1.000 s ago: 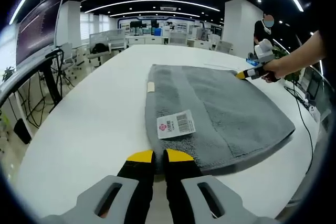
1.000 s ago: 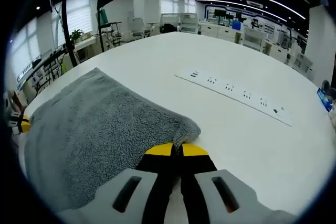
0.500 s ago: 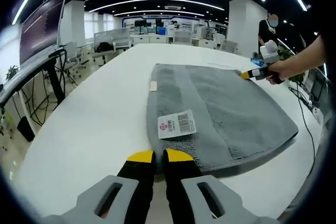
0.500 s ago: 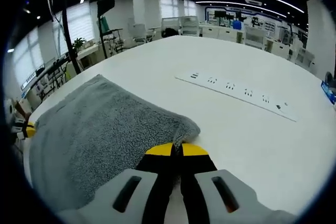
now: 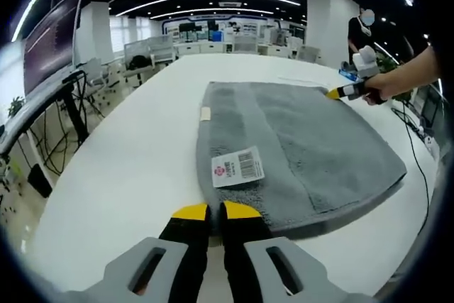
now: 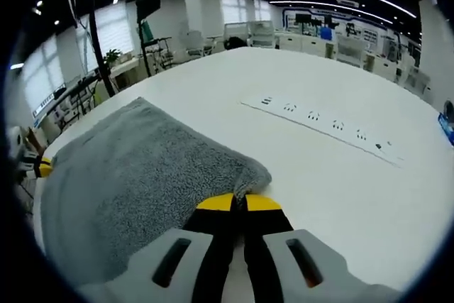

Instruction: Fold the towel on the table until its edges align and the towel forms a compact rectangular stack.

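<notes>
towel flat on table, ahead of both grippers | left gripper – jaws pinched on near corner | right gripper – clamped on opposite corner | change: almost none since a second ago, only slight camera drift | fold not yet begun

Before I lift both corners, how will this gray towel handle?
Probably floppy: the gray towel bunches at the right hand-held gripper. Likely to sag between it and the left hand-held gripper. Its terry pile looks grippy, so it should drag on the table rather than slide.
</notes>
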A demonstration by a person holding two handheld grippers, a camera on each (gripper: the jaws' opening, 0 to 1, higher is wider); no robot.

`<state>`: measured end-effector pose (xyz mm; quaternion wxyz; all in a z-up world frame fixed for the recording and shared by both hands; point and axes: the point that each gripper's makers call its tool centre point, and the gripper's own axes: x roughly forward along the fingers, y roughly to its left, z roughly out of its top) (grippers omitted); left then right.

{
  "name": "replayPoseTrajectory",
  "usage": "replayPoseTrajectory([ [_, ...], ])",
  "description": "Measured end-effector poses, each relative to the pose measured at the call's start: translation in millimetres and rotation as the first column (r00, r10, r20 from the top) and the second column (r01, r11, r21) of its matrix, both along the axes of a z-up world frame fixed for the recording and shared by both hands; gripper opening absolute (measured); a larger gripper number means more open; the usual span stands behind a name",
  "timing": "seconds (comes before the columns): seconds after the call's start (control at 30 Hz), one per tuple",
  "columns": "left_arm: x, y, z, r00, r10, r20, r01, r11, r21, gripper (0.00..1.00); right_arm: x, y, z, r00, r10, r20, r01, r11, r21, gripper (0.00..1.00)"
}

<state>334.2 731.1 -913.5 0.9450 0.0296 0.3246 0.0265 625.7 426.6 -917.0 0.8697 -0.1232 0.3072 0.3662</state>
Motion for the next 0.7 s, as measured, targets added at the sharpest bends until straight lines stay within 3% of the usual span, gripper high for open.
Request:
replayPoseTrajectory([
  [0.23, 7.1, -14, 1.3, 0.998, -0.047, -0.034, 0.049, 0.997, 0.051, 0.05, 4, -22, -3.7, 1.0, -0.014, -0.008, 0.015, 1.0, 0.015, 0.01],
  [0.33, 9.3, -31, 2.9, 0.993, -0.099, -0.059, 0.104, 0.991, 0.087, 0.05, 7, -34, -5.5, 1.0, -0.01, -0.001, 0.01, 1.0, 0.0, 0.01],
  [0.47, 10.4, -53, 3.5, 0.99, -0.13, -0.052, 0.134, 0.987, 0.084, 0.05, 6, -55, -3.4, 1.0, -0.003, 0.004, 0.003, 0.999, -0.035, 0.01],
  [0.53, 10.4, -70, 3.2, 0.98, -0.188, -0.059, 0.193, 0.977, 0.09, 0.05, 8, -70, -3.1, 1.0, 0.003, 0.006, -0.003, 0.997, -0.071, 0.01],
  [0.7, 11.9, -104, 2.2, 0.962, -0.263, -0.066, 0.268, 0.961, 0.074, 0.05, 11, -104, -3.1, 0.999, -0.039, 0.001, 0.039, 0.996, -0.077, 0.01],
])
